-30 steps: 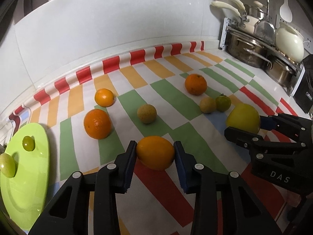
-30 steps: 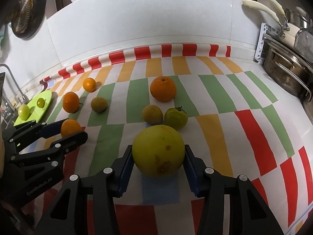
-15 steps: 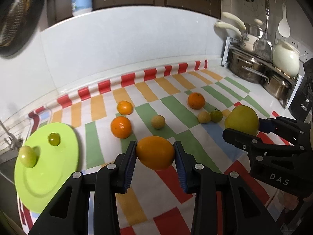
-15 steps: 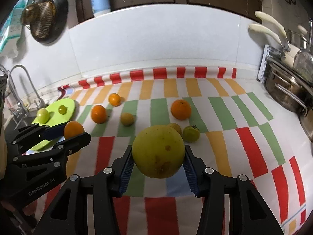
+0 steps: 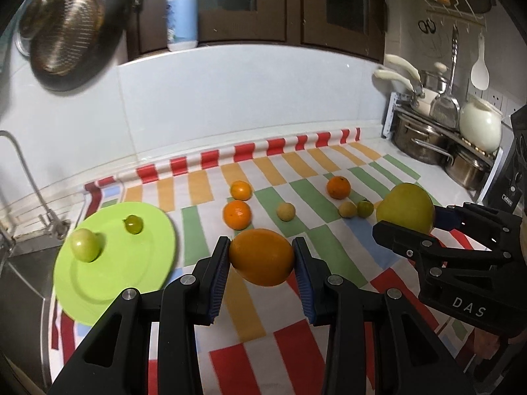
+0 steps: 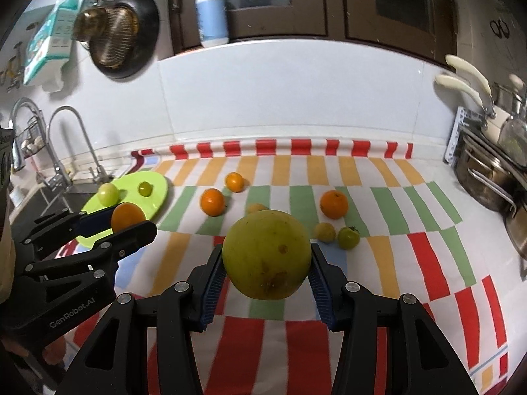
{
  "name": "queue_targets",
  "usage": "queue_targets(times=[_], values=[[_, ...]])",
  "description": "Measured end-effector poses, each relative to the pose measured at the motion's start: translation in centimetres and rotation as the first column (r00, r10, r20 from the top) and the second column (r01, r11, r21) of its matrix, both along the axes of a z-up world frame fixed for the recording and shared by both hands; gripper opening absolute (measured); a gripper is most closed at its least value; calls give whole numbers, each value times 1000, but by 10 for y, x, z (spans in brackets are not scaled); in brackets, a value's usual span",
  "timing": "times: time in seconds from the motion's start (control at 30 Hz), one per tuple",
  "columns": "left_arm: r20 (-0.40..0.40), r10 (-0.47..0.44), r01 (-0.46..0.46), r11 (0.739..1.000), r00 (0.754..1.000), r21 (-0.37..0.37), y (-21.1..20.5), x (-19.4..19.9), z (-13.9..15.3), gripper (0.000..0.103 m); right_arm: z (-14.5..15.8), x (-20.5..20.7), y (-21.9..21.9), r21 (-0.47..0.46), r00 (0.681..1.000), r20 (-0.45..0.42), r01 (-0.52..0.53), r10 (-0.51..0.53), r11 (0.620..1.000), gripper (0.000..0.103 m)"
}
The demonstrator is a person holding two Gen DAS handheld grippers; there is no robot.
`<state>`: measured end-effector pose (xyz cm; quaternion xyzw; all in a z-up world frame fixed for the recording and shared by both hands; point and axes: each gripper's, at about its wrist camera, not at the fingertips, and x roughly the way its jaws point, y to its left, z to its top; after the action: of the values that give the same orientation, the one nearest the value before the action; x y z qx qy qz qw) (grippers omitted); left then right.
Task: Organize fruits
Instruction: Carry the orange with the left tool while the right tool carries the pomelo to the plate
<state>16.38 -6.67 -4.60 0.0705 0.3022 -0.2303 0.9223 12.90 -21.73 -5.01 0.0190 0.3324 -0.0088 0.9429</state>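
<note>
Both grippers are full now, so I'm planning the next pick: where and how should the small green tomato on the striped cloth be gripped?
Grip the green tomato across its round middle, coming from above with the fingers on its right and its near-left. The yellowish fruit sits close on its left and the stem points up, so a level sideways approach would likely nudge that neighbour.

Ahead of the left gripper (image 5: 262, 256), two oranges (image 5: 237, 214) and a small yellow fruit (image 5: 285, 211) dot the striped cloth (image 5: 230, 299); open cloth lies between them and the green plate (image 5: 98, 283) to its left, whose near half is bare. Pots (image 5: 425, 138) block the far right
</note>
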Motion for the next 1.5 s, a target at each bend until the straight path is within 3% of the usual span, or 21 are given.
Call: queue_targets(times=[0.77,1.5], values=[[78,176,-175,984,981,-13,102,-34,25,38,23,-9,94,-3,987,78,-141,141,990,50],[87,300,-298,954,950,-38,160,4,25,38,35,46,158,-34,951,119,-283,285,959,50]])
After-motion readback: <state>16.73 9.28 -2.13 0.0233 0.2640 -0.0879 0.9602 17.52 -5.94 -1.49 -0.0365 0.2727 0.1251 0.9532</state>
